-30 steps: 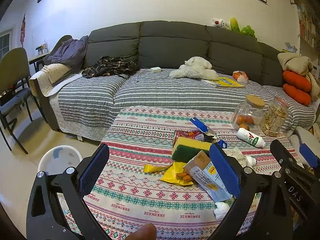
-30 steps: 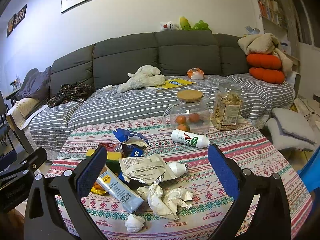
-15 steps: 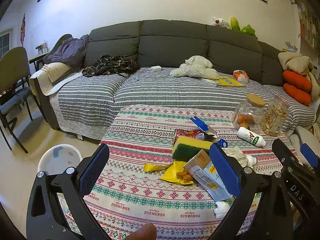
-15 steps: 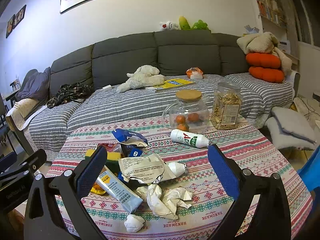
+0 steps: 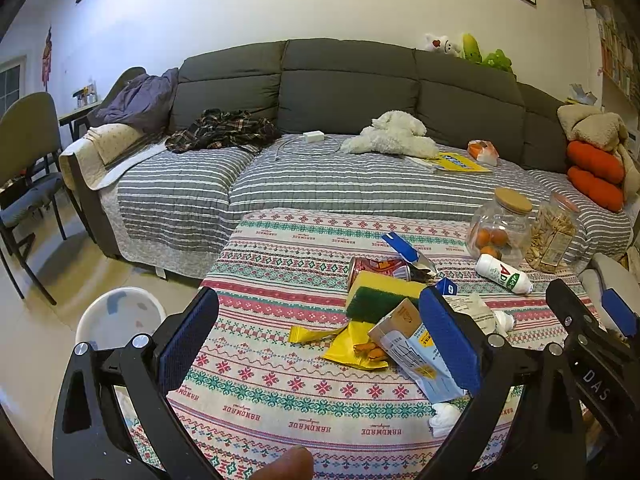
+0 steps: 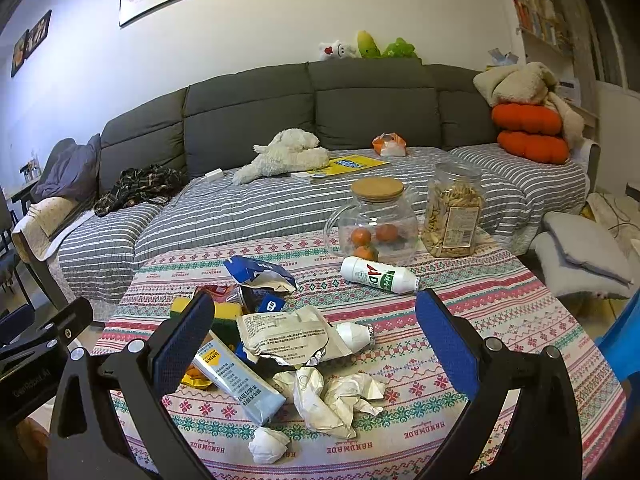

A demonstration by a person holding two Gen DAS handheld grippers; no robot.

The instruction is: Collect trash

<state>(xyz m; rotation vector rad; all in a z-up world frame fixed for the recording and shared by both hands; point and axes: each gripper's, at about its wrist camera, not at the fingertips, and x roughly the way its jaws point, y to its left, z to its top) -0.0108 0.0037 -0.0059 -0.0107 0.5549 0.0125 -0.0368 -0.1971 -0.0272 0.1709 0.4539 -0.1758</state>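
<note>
Trash lies in a heap on the patterned tablecloth [image 6: 480, 320]: a light blue carton [image 6: 236, 380], crumpled white paper [image 6: 336, 396], a small paper ball [image 6: 268, 444], a silver wrapper [image 6: 288, 336], a torn blue packet [image 6: 256, 272], a yellow wrapper [image 5: 352, 348], a crushed red can [image 5: 376, 266]. A yellow-green sponge [image 5: 380, 292] lies among them. My left gripper [image 5: 318, 336] is open and empty above the table's left front. My right gripper [image 6: 310, 340] is open and empty above the heap.
A white bin [image 5: 120, 316] stands on the floor left of the table. A glass jar of oranges [image 6: 376, 224], a snack jar [image 6: 452, 212] and a white bottle [image 6: 378, 274] are at the table's back right. The grey sofa [image 5: 340, 168] is behind.
Both views have shifted very slightly; both grippers stay open and empty, and the trash has not moved.
</note>
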